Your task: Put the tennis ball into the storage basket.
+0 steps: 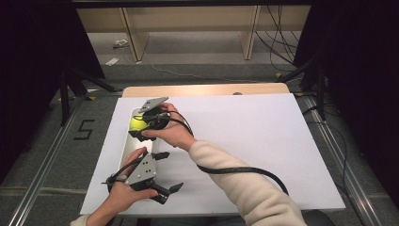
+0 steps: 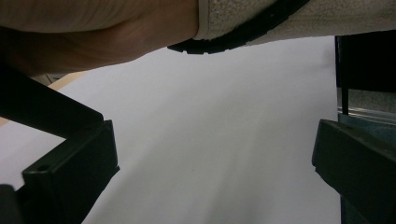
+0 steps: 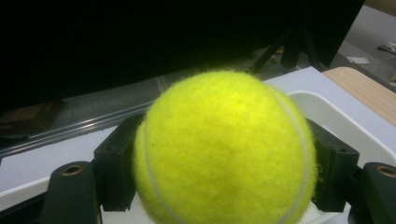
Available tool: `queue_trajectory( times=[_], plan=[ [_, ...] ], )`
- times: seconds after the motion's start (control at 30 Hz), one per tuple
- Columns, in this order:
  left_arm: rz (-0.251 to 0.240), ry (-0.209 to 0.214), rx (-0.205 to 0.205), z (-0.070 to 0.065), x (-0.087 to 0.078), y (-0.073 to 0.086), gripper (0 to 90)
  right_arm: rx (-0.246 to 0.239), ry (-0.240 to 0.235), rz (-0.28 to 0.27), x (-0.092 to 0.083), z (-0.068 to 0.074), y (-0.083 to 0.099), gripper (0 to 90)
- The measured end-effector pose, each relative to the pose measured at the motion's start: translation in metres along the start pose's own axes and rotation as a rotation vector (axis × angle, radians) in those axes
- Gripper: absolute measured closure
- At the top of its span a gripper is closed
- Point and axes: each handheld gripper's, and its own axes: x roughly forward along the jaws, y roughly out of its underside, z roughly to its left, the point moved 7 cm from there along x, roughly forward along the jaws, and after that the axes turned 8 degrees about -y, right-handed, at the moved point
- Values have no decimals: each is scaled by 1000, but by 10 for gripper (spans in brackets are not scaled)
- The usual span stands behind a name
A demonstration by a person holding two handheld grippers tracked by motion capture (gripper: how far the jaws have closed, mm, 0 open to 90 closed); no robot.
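Tennis ball (image 3: 224, 149) clamped between right gripper (image 1: 141, 127) jaws, over white tray (image 1: 128, 143) at the left side of the white sheet (image 1: 244, 136) | sheet covers wooden table (image 1: 202, 89) | left gripper (image 1: 167, 188) near front edge, jaws spread wide, holding nothing

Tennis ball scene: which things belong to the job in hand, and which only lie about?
In the job:
tennis ball
white tray
right gripper, shut on the ball
left gripper, open, idle

Lying about:
white sheet
wooden table edge
floor cables
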Motion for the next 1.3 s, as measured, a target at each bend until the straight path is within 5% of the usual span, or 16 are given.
queue_trajectory(
  times=[1.3],
  plan=[
    [9,6,13,-2,1,1,0,-17,-33,68,26,0,14,261]
  ],
)
